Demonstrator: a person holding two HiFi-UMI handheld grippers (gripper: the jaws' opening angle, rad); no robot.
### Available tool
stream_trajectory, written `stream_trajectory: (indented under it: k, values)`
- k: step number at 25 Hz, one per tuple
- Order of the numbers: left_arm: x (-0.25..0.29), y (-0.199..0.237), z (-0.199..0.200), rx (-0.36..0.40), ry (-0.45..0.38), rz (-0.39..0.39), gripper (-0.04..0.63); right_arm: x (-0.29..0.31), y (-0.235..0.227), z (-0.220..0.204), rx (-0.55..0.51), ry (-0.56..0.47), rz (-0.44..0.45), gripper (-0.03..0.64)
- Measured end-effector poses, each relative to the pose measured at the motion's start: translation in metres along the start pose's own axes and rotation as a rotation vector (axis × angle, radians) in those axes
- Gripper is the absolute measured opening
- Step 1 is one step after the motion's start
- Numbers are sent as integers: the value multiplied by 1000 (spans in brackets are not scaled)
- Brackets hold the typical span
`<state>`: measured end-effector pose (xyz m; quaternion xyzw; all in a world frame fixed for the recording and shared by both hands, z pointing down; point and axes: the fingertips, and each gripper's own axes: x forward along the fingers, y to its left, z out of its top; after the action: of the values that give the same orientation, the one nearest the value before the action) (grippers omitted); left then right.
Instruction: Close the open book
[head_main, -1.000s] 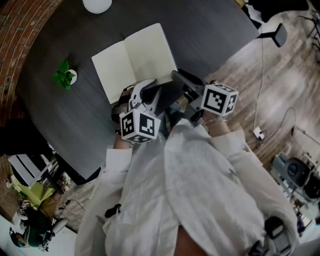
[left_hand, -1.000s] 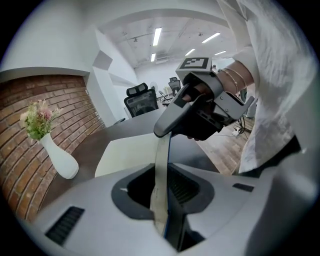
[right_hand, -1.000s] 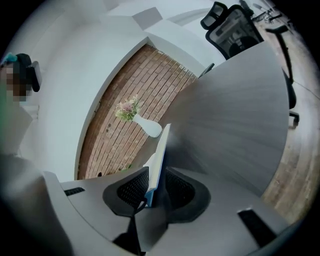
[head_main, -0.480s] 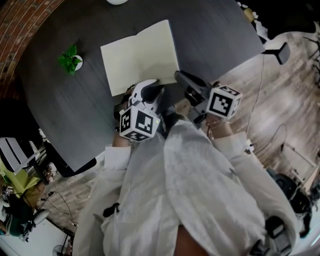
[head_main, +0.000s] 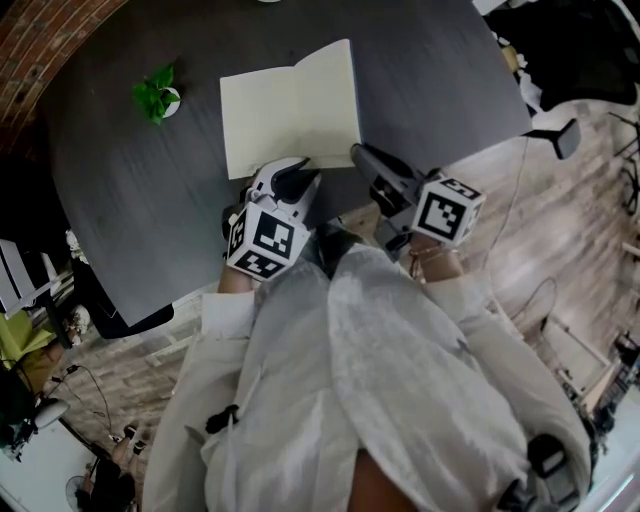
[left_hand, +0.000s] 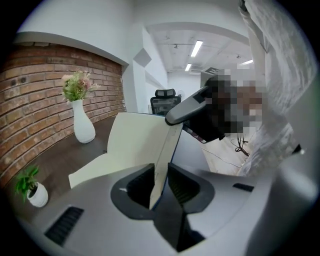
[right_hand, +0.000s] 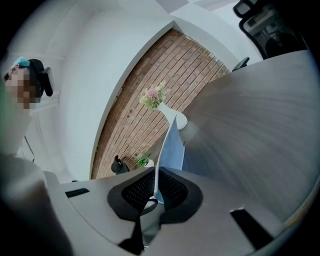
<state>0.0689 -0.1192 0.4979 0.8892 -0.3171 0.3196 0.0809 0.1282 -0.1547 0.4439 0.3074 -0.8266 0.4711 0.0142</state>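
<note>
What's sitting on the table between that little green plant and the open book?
Nothing. In the head view, the stretch of table between the plant and the book is bare.

You're in office, meeting-room corner. Signs around you: large dark table (head_main: 130, 220); swivel office chair (left_hand: 165, 96) beyond its far edge; long strip lights (left_hand: 196, 48) in white ceiling; exposed brick wall (left_hand: 35, 95); white vase (left_hand: 83, 129) with flowers and small potted plant (head_main: 158, 95) as desk decor; wood-look floor (head_main: 560, 230).
</note>
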Motion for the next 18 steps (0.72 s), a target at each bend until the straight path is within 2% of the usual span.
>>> stream_trajectory:
  k: [9, 12, 15, 18]
  values:
    - [-27, 5, -12, -152, -41, 25, 66, 8, 10, -1, -51, 37, 47, 26]
    - [-37, 10, -17, -215, -68, 64, 57, 17, 19, -4, -72, 52, 76, 26]
    - [-45, 14, -22, -324, -104, 78, 40, 26, 28, -8, -98, 70, 96, 26]
    - [-54, 21, -19, -451, -182, 59, 26, 33, 34, -10, -110, 88, 104, 26]
